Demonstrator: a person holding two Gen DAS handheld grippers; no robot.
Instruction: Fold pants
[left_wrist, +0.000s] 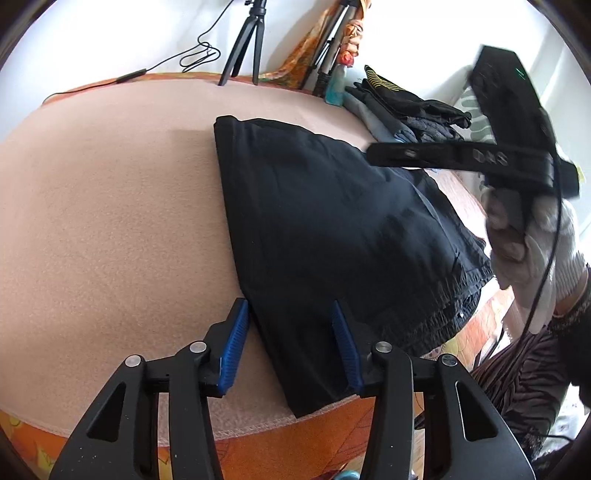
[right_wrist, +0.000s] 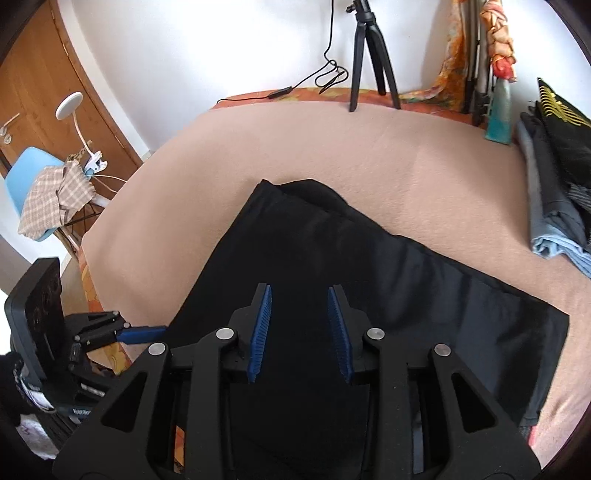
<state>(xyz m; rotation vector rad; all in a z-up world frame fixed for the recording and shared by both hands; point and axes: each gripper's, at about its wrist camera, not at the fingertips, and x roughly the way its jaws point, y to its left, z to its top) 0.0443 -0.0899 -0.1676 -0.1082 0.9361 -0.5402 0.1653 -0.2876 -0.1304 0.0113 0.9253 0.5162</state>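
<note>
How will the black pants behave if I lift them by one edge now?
The black pants lie in soft layers, so they'll probably droop and unfold. The elastic waistband looks bunched and thicker, likely sagging first. Pushing may wrinkle them on the fuzzy peach blanket.

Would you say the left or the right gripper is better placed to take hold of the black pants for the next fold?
Probably the left gripper: it sits open at the near edge of the black pants, straddling the fabric's border on the pink blanket. The right gripper, also open, hovers above the middle, away from any edge.
</note>
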